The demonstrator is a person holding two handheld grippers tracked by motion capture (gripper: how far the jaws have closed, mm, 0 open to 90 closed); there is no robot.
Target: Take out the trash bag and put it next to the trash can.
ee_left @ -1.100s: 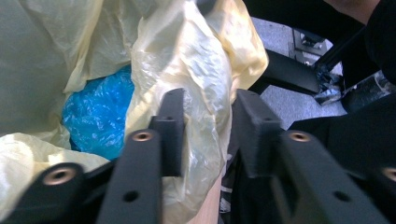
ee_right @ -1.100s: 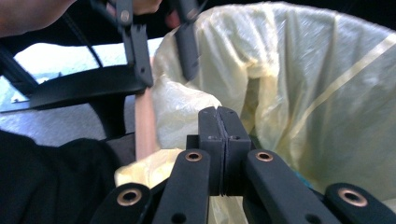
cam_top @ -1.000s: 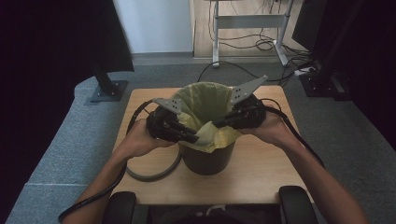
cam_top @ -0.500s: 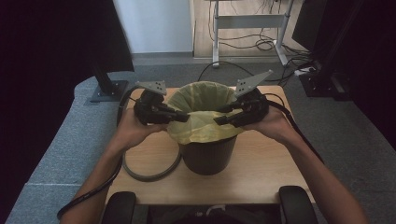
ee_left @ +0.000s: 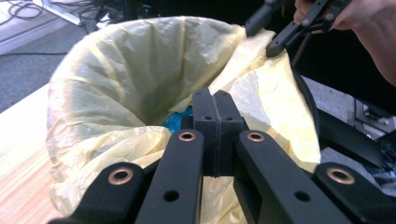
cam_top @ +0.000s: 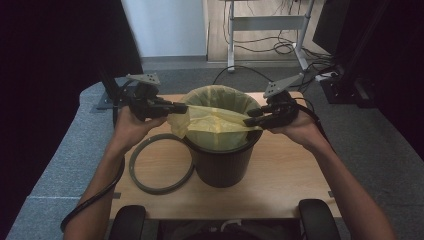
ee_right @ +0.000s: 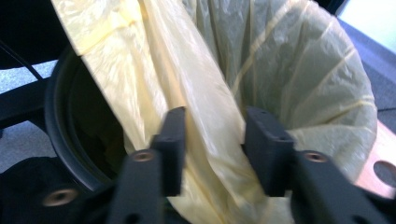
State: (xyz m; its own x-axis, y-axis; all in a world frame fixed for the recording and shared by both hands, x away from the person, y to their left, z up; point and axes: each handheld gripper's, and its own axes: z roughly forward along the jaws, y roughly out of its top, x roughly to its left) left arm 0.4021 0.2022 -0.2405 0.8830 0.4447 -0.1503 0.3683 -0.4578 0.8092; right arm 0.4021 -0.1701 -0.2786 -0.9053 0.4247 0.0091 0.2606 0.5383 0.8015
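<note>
A black bin (cam_top: 222, 160) stands mid-table, lined with a yellow bag (cam_top: 215, 125). At the bin's left rim my left gripper (cam_top: 184, 107) is shut on the bag's edge and pulls it taut; its pads (ee_left: 205, 116) meet on the film (ee_left: 116, 70). Something blue (ee_left: 177, 119) lies deep inside. My right gripper (cam_top: 248, 120) is at the right rim. Its jaws have just been closing, and in the right gripper view (ee_right: 212, 140) a fold of bag (ee_right: 303, 70) runs between the pads, which still stand apart. The bin's rim (ee_right: 58, 126) shows behind it.
A dark ring (cam_top: 160, 162) lies flat on the wooden table (cam_top: 280, 175) left of the bin. Beyond the table are grey floor, a desk frame with cables (cam_top: 270, 30) and a dark stand base at the left.
Both hands have moved apart from the bin's front to its sides, the left one rising. The bag's near edge is stretched between them. The right jaws were together before and now stand apart.
</note>
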